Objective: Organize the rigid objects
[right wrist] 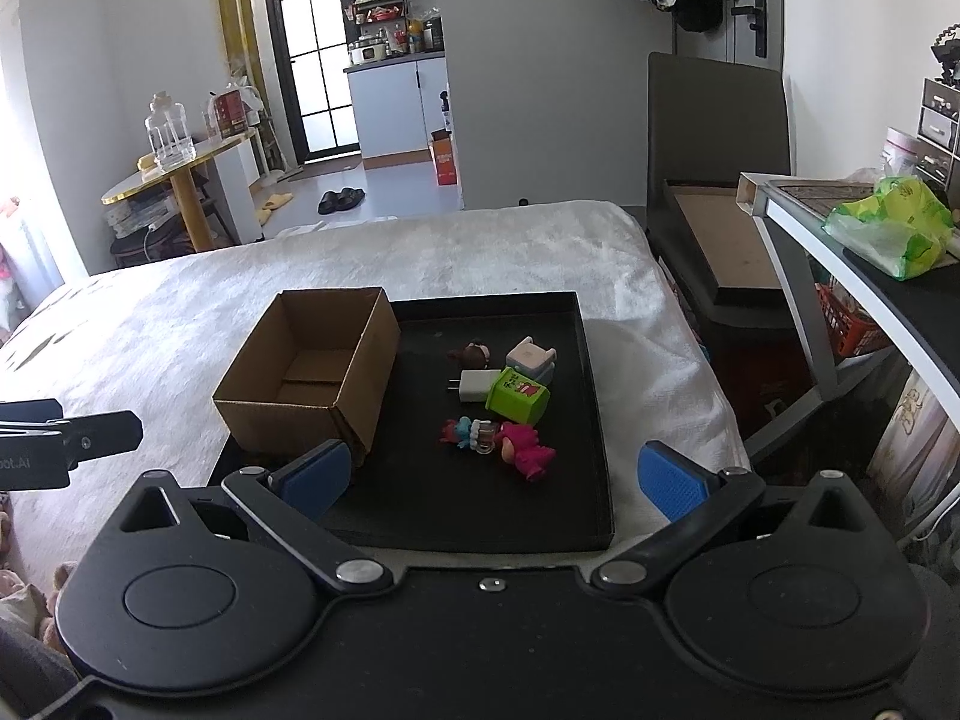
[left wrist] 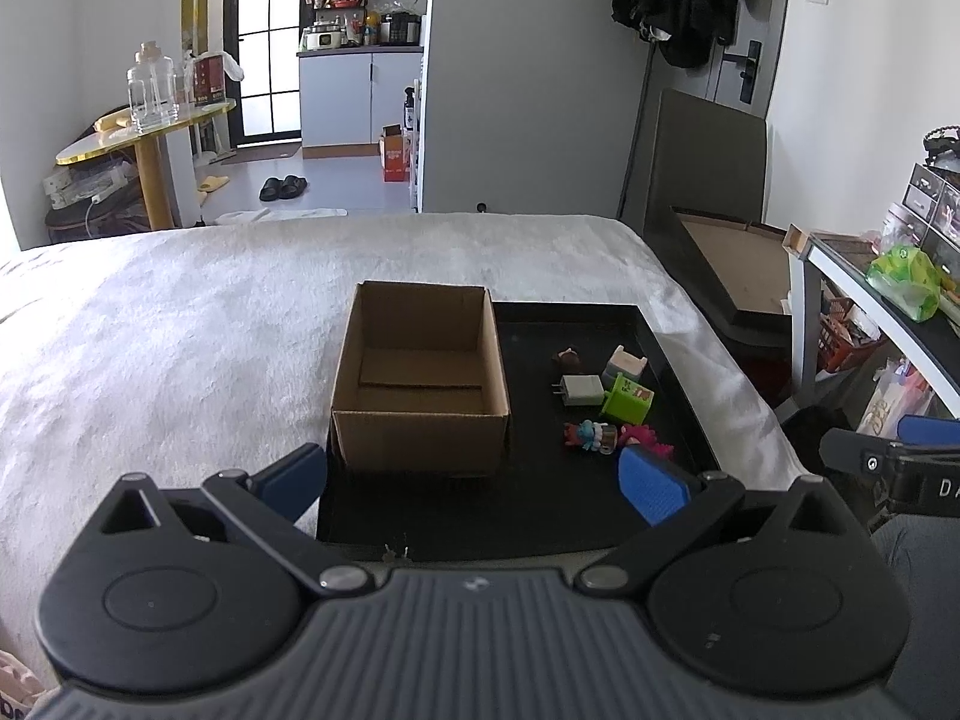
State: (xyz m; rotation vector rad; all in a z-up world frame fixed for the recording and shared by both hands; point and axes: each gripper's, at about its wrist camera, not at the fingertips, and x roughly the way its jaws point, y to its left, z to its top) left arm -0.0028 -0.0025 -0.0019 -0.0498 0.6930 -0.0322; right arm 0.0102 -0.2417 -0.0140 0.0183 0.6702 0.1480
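Toys lie loose on a black tray (right wrist: 594,420) set on the white-blanketed bed (right wrist: 150,330), with an open cardboard box (right wrist: 312,372) standing on the tray's left part. Right of the box sit a brown figurine (right wrist: 471,353), a grey cube toy (right wrist: 530,358), a white plug adapter (right wrist: 477,385) and a green block (right wrist: 517,397) bearing a cartoon face and small writing too blurred to read. Nearer than these lie a blue-haired doll (right wrist: 471,433) and a pink figure (right wrist: 525,450), touching. Both the left gripper (left wrist: 474,480) and right gripper (right wrist: 492,480) hover short of the tray's near edge, fingers spread wide, holding nothing.
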